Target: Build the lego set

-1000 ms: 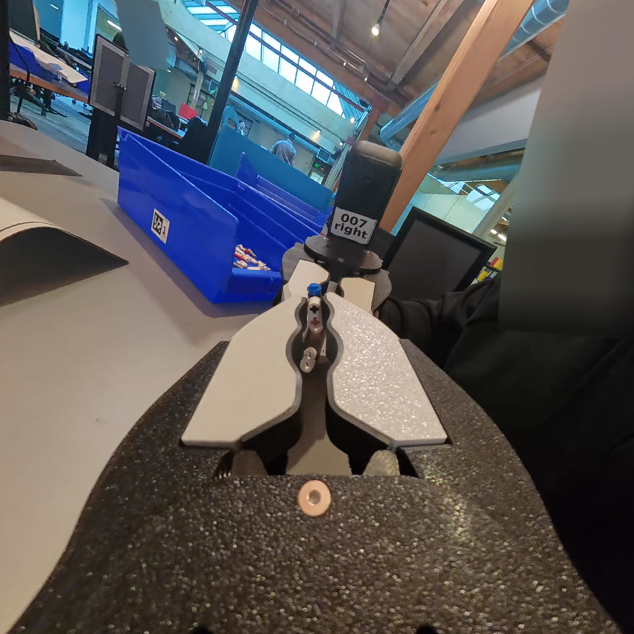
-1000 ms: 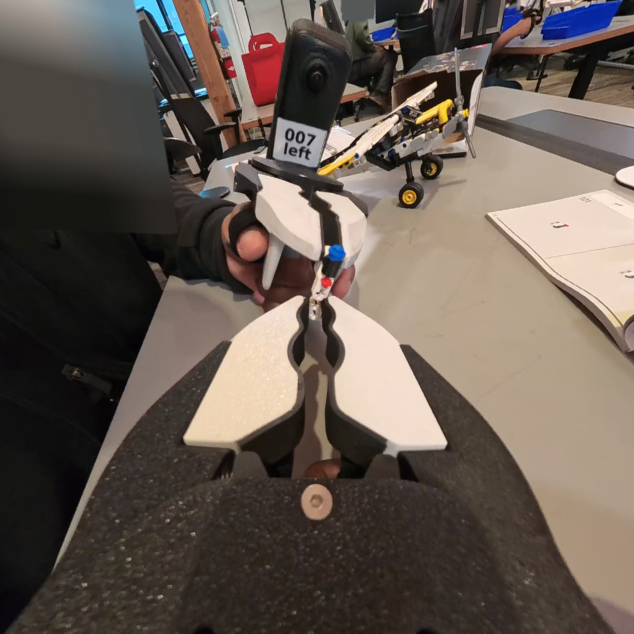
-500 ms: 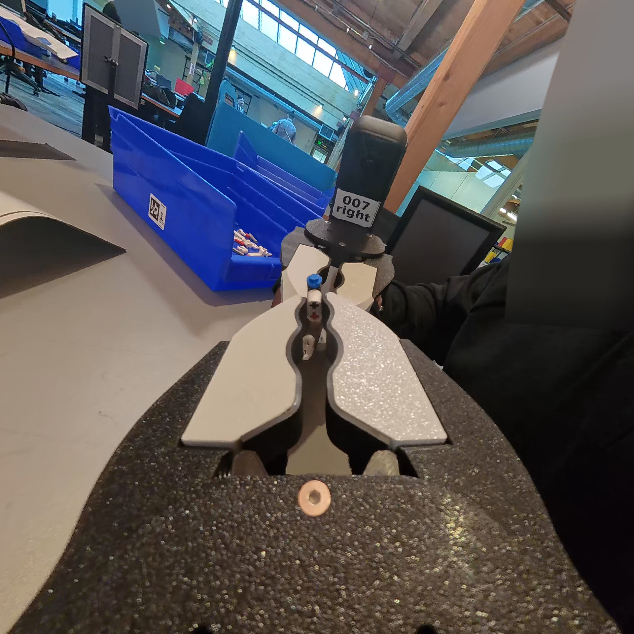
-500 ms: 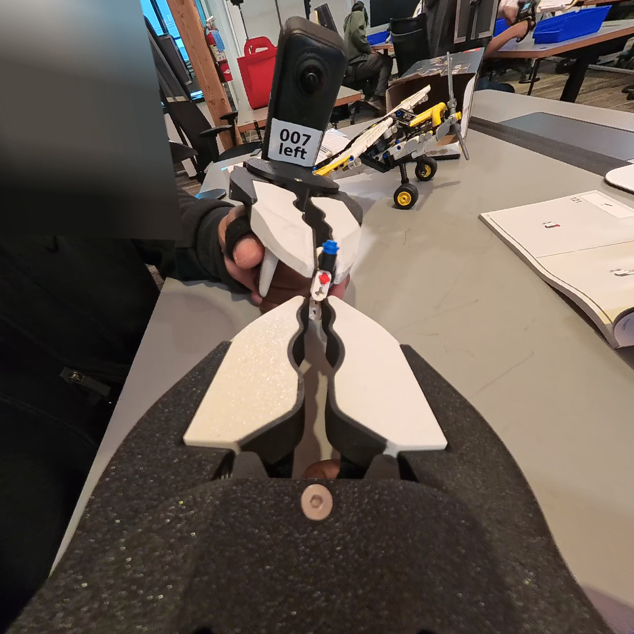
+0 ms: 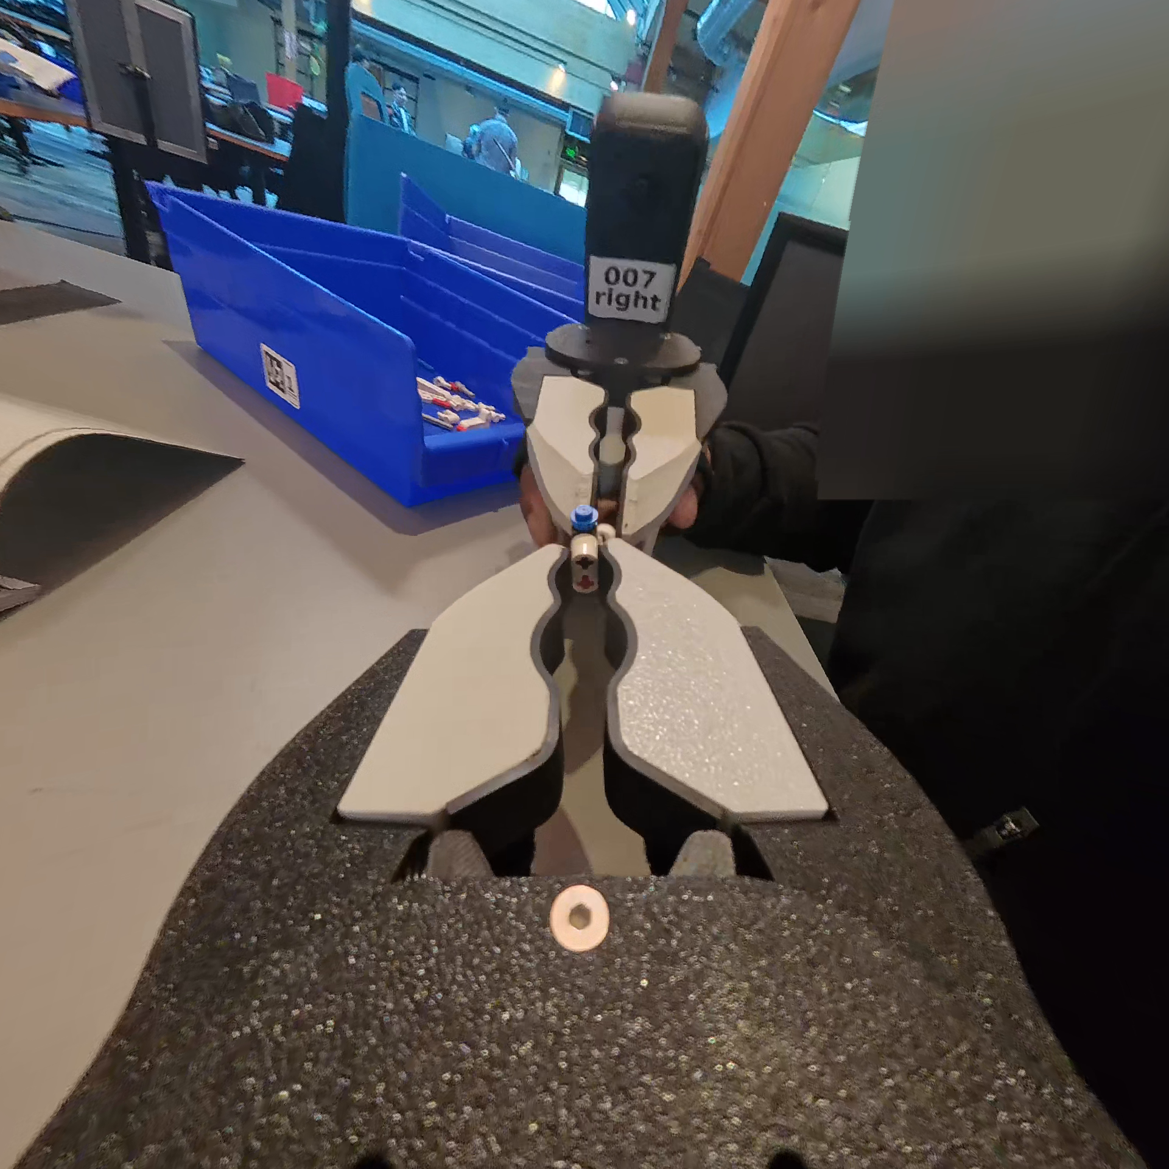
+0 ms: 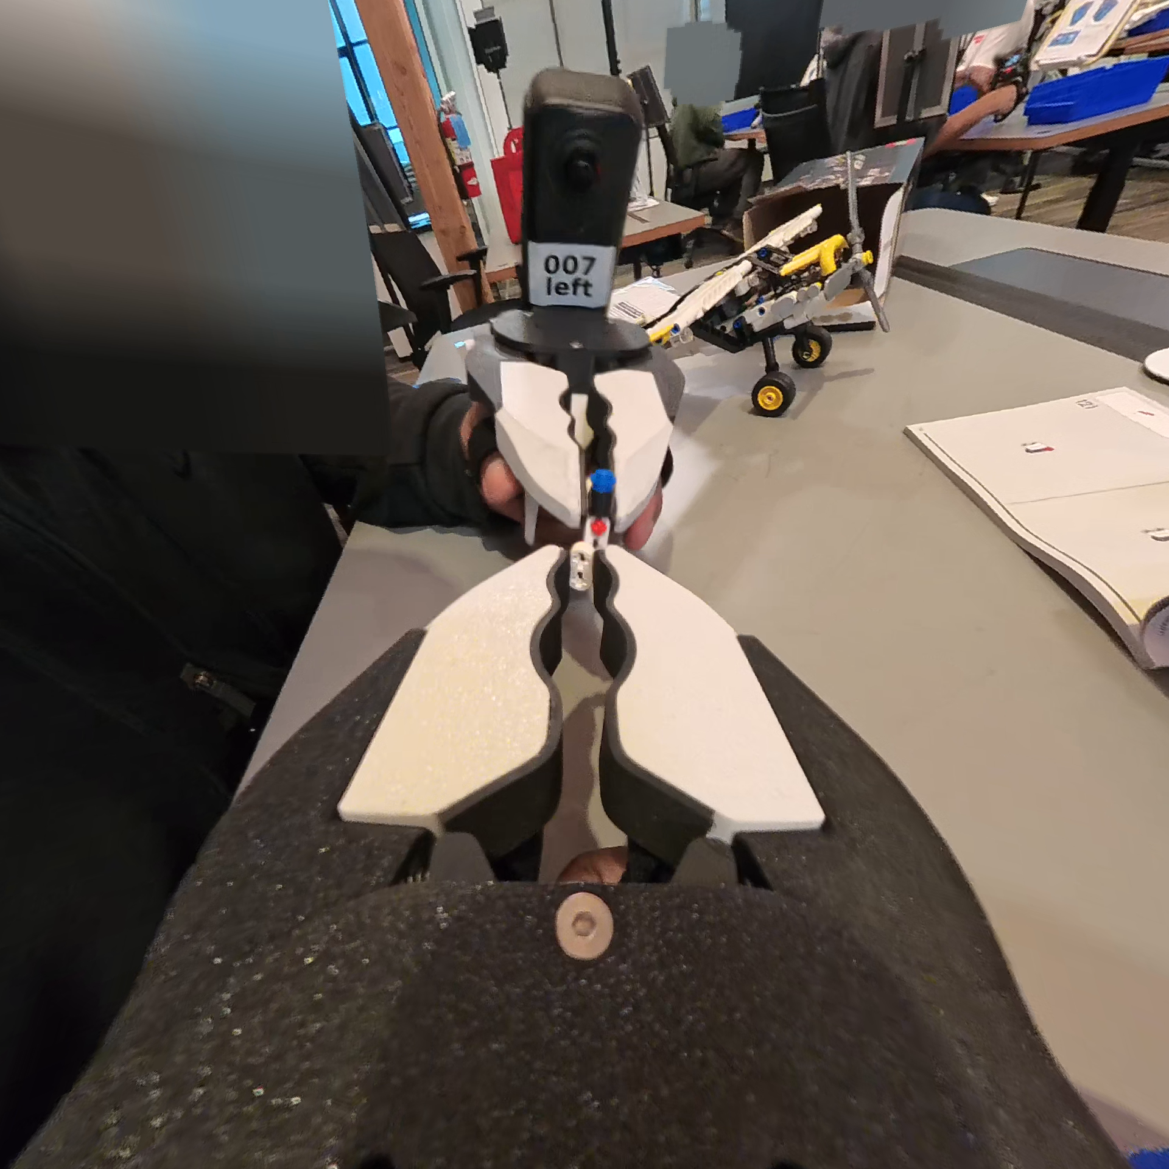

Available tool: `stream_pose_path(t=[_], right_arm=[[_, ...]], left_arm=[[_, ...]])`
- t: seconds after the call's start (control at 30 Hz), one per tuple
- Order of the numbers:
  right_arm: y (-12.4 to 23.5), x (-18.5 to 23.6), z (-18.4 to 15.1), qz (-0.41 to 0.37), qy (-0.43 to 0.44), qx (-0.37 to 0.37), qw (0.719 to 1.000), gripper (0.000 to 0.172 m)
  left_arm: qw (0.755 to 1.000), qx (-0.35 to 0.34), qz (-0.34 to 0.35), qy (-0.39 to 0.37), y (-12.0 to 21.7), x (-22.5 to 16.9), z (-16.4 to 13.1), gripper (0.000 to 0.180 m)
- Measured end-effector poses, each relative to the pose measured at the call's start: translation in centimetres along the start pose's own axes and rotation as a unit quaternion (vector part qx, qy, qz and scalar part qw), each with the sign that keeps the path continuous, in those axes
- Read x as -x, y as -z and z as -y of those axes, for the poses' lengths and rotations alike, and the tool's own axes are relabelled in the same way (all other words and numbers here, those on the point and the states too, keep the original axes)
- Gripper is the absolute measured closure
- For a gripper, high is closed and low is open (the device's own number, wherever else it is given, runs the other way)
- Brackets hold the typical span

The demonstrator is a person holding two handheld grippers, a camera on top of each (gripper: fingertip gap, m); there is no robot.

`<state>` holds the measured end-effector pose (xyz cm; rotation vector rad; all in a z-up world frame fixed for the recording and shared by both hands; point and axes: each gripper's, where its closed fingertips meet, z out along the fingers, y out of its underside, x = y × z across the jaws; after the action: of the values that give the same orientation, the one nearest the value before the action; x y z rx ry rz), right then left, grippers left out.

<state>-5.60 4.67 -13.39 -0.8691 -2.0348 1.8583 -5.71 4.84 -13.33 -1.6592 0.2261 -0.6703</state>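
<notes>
The two claws face each other tip to tip above the near edge of the grey bench [image 6: 822, 569], each gripped in a hand in a black sleeve.

The left claw [image 5: 585, 556] is nearly closed, and its fingertips pinch a small white toy connector [image 5: 583, 565] with cross-shaped holes, one of them showing red. A blue pin [image 5: 582, 517] sticks up from the top of this piece. From the right wrist view the same piece shows between the left claw's tips as a blue pin over a short black section and a white block with a red dot.

The right claw [image 6: 583, 560] is also nearly closed, and its fingertips pinch a small light grey toy link [image 6: 580, 567] with holes along it. The link's far end touches the white block held by the left claw, so the two small pieces meet end to end between the claws.

To the left of the left claw a blue bin [image 5: 329, 354] stands on the bench with a few white and red toy parts [image 5: 452, 405] in its front compartment. On the right claw's side, a toy plane [image 6: 778, 297] with yellow wheels stands farther back, before an open cardboard box [image 6: 841, 190], and an open booklet [image 6: 1063, 493] lies to the right.
</notes>
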Motion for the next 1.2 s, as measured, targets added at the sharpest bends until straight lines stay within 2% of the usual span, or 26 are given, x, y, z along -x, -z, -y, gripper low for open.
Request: stream_pose_path(t=[0.17, 0.7, 0.97, 1.2], right_arm=[[-0.1, 0.6, 0.1, 0.022, -0.009, -0.004, 1.0, 0.165], [-0.1, 2.0, 0.5, 0.089, -0.059, -0.022, 0.994, 0.166], [0.0, 2.0, 1.1, 0.109, -0.096, -0.052, 0.988, 0.166], [0.0, 1.8, 1.1, 0.102, -0.1, -0.053, 0.988, 0.166]], left_arm=[[0.999, -0.001, -0.036, -0.002, -0.2, -1.0, -0.3, 0.173], [0.996, -0.023, -0.087, 0.007, -0.4, -2.5, 0.1, 0.173], [0.994, -0.054, -0.089, 0.036, -0.4, -2.5, 0.8, 0.173], [0.995, -0.063, -0.068, 0.029, -0.5, -2.2, 0.9, 0.173]])
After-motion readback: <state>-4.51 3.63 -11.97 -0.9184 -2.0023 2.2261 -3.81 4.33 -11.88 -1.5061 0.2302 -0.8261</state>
